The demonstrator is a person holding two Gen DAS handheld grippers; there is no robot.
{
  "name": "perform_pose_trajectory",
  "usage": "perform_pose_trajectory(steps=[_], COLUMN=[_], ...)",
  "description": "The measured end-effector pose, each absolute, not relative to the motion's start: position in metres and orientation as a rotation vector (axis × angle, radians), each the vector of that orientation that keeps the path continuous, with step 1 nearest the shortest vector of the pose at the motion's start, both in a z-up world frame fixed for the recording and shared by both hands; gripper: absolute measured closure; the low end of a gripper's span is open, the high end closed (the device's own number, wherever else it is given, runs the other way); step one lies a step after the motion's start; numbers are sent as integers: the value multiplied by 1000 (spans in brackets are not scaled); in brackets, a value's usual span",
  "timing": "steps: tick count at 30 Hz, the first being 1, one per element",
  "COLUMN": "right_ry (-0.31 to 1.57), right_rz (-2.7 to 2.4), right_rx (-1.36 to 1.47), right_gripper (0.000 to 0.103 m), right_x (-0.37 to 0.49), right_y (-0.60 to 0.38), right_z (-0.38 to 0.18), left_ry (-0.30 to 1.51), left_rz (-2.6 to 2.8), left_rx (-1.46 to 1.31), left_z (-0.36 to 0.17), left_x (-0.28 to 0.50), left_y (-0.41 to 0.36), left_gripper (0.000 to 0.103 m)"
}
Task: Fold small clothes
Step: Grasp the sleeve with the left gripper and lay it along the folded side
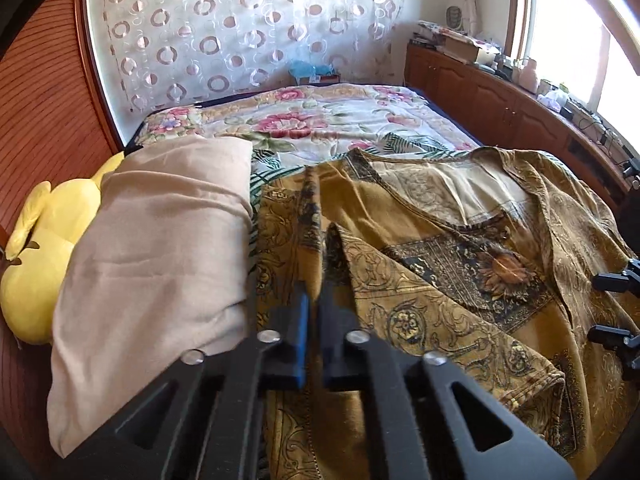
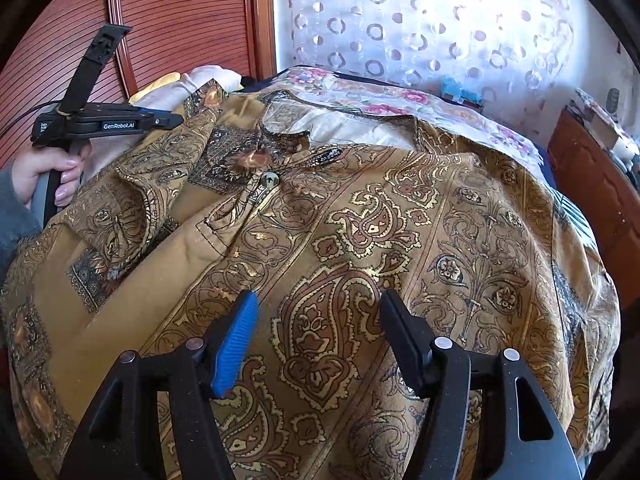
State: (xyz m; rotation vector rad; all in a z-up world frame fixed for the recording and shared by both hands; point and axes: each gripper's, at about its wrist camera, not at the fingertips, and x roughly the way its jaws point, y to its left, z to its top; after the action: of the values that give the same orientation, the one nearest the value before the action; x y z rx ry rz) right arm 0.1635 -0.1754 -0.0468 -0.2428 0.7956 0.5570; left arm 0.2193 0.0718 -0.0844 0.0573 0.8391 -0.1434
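— Working from the shirt's (image 2: 320, 240) left edge, what do we see?

— We see a yellow plush toy (image 1: 44, 248) furthest left of the shirt, then a beige pillow (image 1: 160, 248) lying just beside it. Our left gripper (image 1: 314, 300) sits at the shirt's left edge with its jaws drawn together; whether any cloth is pinched between them we cannot tell.

— And the shirt itself?

— We see it spread open on the floral bedspread (image 1: 320, 120), mustard and brown, covered with paisley and scrollwork, dark sunflower panels near the collar, one pale button on the placket, sleeves rumpled.

— To its right?

— Our right gripper (image 2: 320, 312) hovers over the shirt's paisley front, jaws wide, gripping nothing.
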Motion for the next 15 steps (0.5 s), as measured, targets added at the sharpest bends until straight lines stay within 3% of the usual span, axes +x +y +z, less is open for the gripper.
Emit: perform_pose_trajectory(steps=[9, 15], right_ry=[794, 794], right_rz=[557, 557], right_rx=[-245, -246], right_gripper=[37, 37], right_x=[163, 163], right_y=[-175, -175], right_z=[-47, -47], left_ry=[697, 713], left_rz=[-52, -15], left_rx=[50, 62], left_z=[-29, -35], left_x=[199, 207], left_y=[113, 133], left_gripper=[101, 101])
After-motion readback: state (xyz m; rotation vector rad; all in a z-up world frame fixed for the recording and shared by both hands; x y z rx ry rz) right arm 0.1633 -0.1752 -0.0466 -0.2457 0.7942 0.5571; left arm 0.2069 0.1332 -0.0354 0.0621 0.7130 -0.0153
